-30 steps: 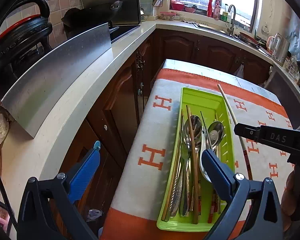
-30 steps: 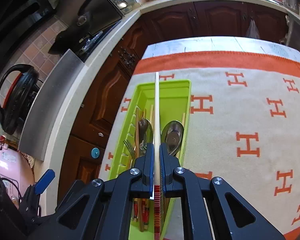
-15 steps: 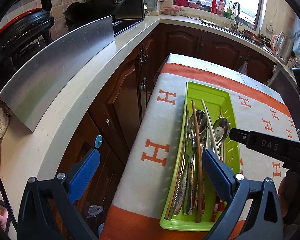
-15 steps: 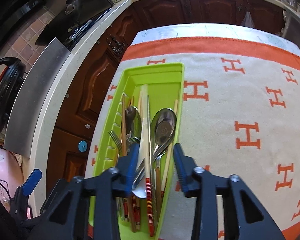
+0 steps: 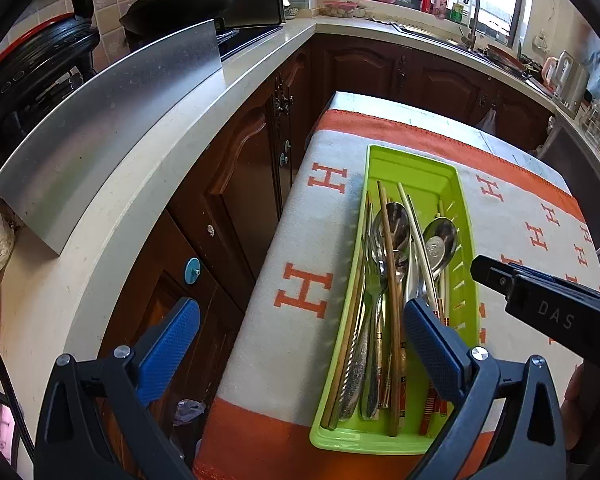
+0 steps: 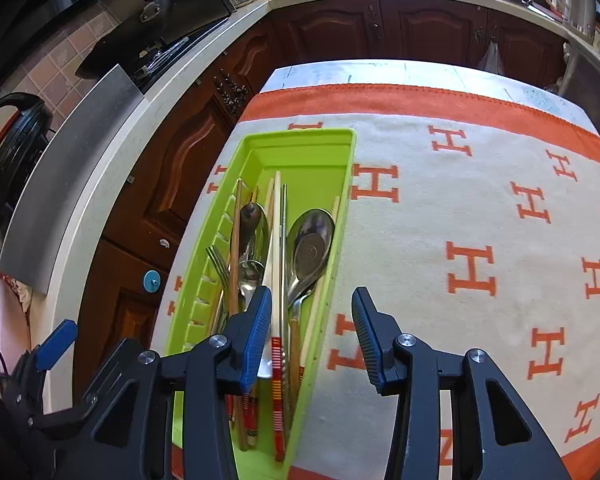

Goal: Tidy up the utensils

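My left gripper [image 5: 300,344] jaws wide apart, holding nothing, low in frame. Green tray [image 6: 300,140] left of centre on the orange-H cloth [image 6: 480,200], holding spoons [image 6: 312,240], fork, chopsticks [image 6: 276,240]. My right gripper [image 6: 310,336] jaws apart, empty, over the tray's right rim.

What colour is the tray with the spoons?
Bright lime green tray, clearest in the right wrist view.

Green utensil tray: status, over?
Left gripper open, empty. Right gripper open, empty. Green utensil tray holds chopsticks, spoons, fork. Nothing obstructing.
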{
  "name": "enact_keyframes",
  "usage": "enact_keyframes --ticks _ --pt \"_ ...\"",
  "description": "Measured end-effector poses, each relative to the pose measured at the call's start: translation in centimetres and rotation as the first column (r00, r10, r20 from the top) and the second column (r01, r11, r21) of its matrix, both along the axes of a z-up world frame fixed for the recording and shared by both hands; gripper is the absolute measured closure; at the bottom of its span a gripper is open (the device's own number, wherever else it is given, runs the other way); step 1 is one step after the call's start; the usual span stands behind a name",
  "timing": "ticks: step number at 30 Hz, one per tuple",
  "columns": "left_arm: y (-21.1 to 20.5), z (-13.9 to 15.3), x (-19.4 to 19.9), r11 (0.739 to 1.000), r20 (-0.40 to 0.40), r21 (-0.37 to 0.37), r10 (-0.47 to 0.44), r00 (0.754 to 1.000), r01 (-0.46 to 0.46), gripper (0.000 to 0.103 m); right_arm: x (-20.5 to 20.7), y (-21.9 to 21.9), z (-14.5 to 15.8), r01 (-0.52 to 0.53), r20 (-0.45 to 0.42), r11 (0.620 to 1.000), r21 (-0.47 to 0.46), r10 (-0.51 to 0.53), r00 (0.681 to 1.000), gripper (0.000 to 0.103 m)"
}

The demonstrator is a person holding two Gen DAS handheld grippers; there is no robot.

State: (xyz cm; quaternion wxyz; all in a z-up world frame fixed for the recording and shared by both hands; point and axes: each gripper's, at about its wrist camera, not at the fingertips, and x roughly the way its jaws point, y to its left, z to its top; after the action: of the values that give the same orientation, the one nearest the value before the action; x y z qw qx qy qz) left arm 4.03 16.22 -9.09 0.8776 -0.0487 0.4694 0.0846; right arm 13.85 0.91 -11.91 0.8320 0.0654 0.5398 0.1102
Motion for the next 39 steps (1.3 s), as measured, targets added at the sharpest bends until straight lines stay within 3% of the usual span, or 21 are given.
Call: enact_keyframes --ticks 14,24,34,39 --pt "-2.9 0.2 -0.3 0.998 -0.024 0.028 -0.056 0.998 0.057 0.002 -3.1 -3.1 1.3 -0.016 0.06 0.999 -0.044 0.019 0.998 0.055" --pt "-7.1 0.9 -1.0 0.99 -0.033 0.039 -0.136 0.99 0.137 0.002 -6.4 -8.1 2.5 -0.002 0.129 0.993 -0.115 0.017 0.991 0.051" --pt "-14.1 3.7 -1.6 0.964 -0.008 0.068 -0.259 0.966 0.259 0.001 -10.5 -15.3 7.4 0.061 0.186 0.995 -0.08 -0.045 0.982 0.043" --pt "-17.0 5.9 -1.8 0.956 0.015 0.044 -0.29 0.957 0.289 0.001 -12.3 -18.9 10.7 0.11 0.233 0.993 -0.048 -0.096 0.968 0.039"
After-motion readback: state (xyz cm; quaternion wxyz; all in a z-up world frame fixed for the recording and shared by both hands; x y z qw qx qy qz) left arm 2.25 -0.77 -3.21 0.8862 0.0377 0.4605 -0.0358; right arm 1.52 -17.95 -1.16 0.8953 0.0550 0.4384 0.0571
